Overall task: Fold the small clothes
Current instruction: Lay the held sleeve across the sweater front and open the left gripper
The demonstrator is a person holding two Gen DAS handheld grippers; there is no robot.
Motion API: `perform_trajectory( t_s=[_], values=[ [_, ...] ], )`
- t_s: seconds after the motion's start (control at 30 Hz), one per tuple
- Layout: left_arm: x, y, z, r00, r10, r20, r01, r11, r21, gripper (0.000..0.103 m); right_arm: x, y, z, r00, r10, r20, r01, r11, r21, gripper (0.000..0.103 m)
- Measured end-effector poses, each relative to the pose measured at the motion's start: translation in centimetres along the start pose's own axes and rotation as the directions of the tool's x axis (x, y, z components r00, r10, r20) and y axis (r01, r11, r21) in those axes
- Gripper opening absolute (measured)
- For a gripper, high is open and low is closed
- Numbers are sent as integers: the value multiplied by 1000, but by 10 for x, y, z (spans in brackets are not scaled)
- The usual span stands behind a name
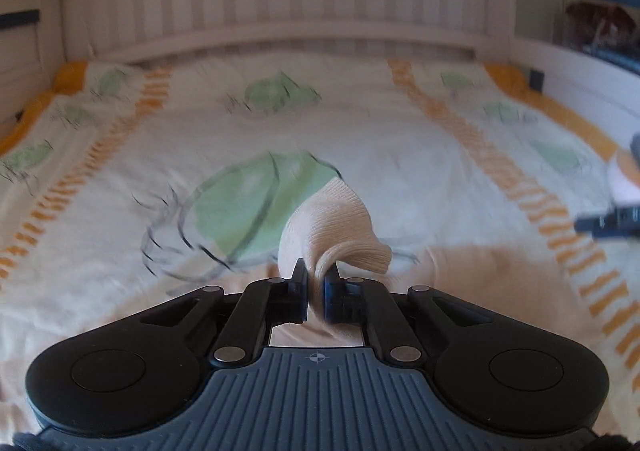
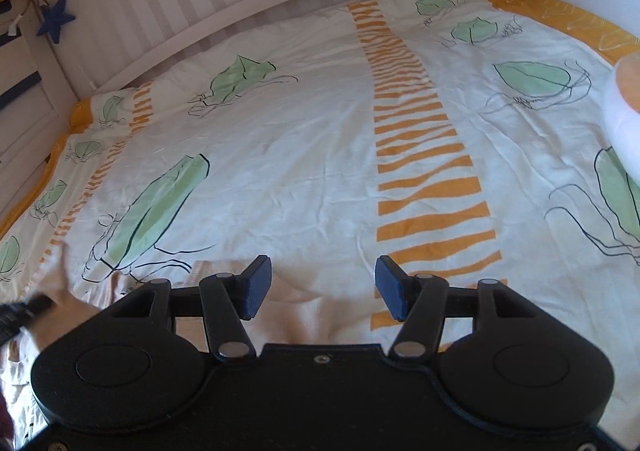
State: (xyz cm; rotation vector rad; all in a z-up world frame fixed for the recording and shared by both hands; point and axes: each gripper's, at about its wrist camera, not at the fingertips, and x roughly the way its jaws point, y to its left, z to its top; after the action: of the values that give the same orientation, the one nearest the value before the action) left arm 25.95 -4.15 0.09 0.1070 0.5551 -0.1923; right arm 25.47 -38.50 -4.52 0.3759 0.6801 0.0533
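Observation:
My left gripper (image 1: 316, 277) is shut on a bunched part of a small cream ribbed garment (image 1: 340, 227), which it holds lifted over the bed. The rest of the garment (image 1: 480, 271) trails down to the right on the sheet. In the right wrist view the same cream garment (image 2: 304, 307) lies flat under and just ahead of my right gripper (image 2: 320, 283), which is open and empty above it. The left gripper's tip (image 2: 24, 311) shows blurred at the left edge there, and the right gripper shows blurred in the left wrist view (image 1: 608, 223).
The bed is covered by a white sheet (image 2: 312, 155) with green leaf prints and orange stripe bands (image 2: 416, 139). A white slatted headboard (image 2: 224, 7) runs along the far side. A white and orange object (image 2: 624, 111) sits at the right edge. A blue star (image 2: 56, 17) hangs at the left.

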Motion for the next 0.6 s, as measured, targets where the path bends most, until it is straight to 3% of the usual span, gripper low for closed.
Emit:
perform_trajectory(
  t_s=[0.07, 0.17, 0.27, 0.47, 0.6],
  values=[
    [-2, 17, 6, 999, 37, 3, -37, 999, -28, 7, 4, -1, -1, 1000, 3, -19, -3, 1000, 9, 63],
    [19, 39, -2, 994, 70, -78, -76, 994, -79, 7, 13, 0, -5, 998, 21, -56, -20, 1000, 16, 63],
    [32, 52, -19, 989, 62, -136, -78, 990, -114, 7, 22, 7, -11, 994, 43, -96, -43, 999, 1, 63],
    [37, 75, -44, 984, 20, -176, -61, 971, -230, 7, 42, 23, -27, 983, 79, -167, -85, 996, -28, 63],
    [43, 78, -56, 978, 24, -207, -73, 971, -229, 8, 51, 34, -37, 977, 87, -196, -99, 994, -54, 58]
  ],
)
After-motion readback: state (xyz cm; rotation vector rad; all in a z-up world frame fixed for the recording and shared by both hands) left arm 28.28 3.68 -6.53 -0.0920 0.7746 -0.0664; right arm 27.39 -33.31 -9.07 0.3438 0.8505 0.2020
